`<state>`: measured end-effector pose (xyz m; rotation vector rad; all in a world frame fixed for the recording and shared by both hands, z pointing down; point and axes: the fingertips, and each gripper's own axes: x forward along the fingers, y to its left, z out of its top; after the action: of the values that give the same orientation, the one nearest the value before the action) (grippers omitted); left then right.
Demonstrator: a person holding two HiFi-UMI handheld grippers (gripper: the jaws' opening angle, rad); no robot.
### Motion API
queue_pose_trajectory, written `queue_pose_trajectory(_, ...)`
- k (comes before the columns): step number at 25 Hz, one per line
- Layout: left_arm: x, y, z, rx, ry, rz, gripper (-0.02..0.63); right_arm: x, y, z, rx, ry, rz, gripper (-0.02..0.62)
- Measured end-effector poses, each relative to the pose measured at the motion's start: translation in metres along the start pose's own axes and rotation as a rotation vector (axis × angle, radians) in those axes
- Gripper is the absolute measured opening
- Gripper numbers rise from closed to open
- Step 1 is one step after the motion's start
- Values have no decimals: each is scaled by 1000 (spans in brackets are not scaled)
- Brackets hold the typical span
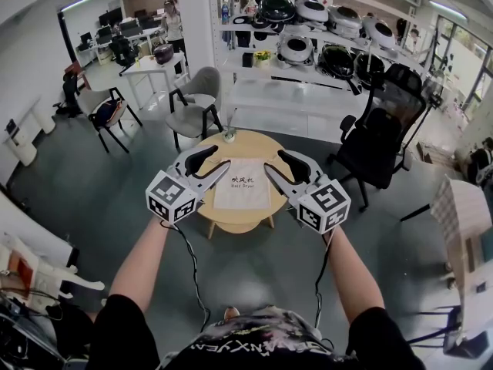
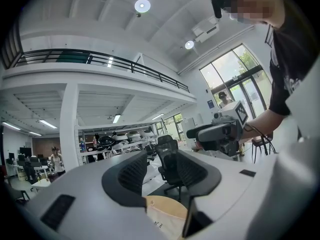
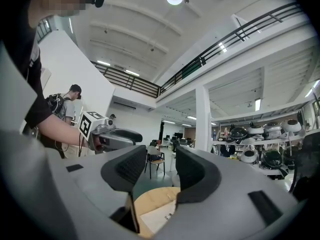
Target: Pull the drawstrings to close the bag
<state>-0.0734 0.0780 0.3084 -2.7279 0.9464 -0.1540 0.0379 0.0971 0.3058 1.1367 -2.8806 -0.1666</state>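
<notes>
Head view: high above the round table (image 1: 245, 142), facing steeply down, well apart. Left gripper view and right gripper view: low at the table's near side, facing level across it, close. All 3 share the table (image 2: 170, 207) (image 3: 152, 200) and bag (image 1: 241, 183) (image 2: 163, 225) (image 3: 159, 219).

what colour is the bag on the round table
The bag is white with black print, clearest in head view.

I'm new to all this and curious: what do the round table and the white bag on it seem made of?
The round table looks like pale wood or veneer: tan, matte top. The white bag looks like cloth: it lies flat, matte, with black print; the exact fabric is unclear.
</notes>
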Motion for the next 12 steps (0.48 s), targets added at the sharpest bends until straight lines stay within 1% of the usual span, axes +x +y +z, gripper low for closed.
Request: queue_pose_trajectory(12, 2, -5, 1, -5, -4, -27, 262, 0, 1, -1, -12, 9, 16, 265)
